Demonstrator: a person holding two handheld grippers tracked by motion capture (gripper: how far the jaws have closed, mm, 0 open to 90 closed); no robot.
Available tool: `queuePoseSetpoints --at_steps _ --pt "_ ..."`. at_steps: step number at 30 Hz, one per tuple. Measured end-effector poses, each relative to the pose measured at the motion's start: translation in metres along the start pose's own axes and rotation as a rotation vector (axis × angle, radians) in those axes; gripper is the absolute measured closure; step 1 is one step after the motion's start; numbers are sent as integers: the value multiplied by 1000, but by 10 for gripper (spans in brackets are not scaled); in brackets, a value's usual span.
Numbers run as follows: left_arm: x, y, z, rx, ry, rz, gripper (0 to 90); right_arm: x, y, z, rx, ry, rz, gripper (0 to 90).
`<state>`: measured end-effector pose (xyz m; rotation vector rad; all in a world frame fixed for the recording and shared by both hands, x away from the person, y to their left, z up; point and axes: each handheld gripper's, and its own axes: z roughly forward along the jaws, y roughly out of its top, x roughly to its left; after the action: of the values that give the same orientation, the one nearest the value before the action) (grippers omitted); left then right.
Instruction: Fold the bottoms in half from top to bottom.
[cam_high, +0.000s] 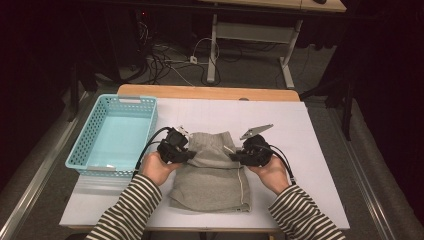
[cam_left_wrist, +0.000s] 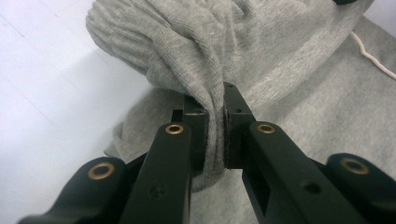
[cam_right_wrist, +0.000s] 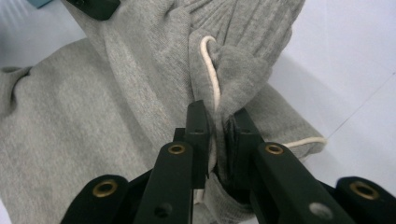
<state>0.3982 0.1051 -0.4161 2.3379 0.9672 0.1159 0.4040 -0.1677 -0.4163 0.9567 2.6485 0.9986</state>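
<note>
A grey knit garment (cam_high: 210, 175) with a white drawstring (cam_high: 242, 185) lies in the middle of the white table, its far end folded up toward me. My left gripper (cam_high: 186, 155) is shut on a pinched fold at the garment's left side (cam_left_wrist: 212, 74); in the left gripper view the cloth is clamped between the jaws (cam_left_wrist: 215, 130). My right gripper (cam_high: 236, 156) is shut on the right side, where the cloth (cam_right_wrist: 140, 93) and the drawstring (cam_right_wrist: 212, 79) bunch between its jaws (cam_right_wrist: 217, 140). Both pinched folds are lifted slightly.
A light blue plastic basket (cam_high: 85, 150) stands at the table's left side, close to my left hand. The white tabletop (cam_high: 300, 150) has free room to the right and beyond the garment. Striped sleeves (cam_high: 130, 210) come in from the bottom edge.
</note>
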Motion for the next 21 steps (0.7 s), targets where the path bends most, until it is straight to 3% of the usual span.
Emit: queuePoseSetpoints --at_steps 14,18,21 --pt "-8 -21 9 32 -16 1 799 11 -19 7 38 39 -3 805" --pt "-10 -27 9 20 -26 -12 741 13 -24 8 33 46 -5 802" --pt "-14 -32 5 2 -3 -4 623 14 -28 9 27 59 3 795"
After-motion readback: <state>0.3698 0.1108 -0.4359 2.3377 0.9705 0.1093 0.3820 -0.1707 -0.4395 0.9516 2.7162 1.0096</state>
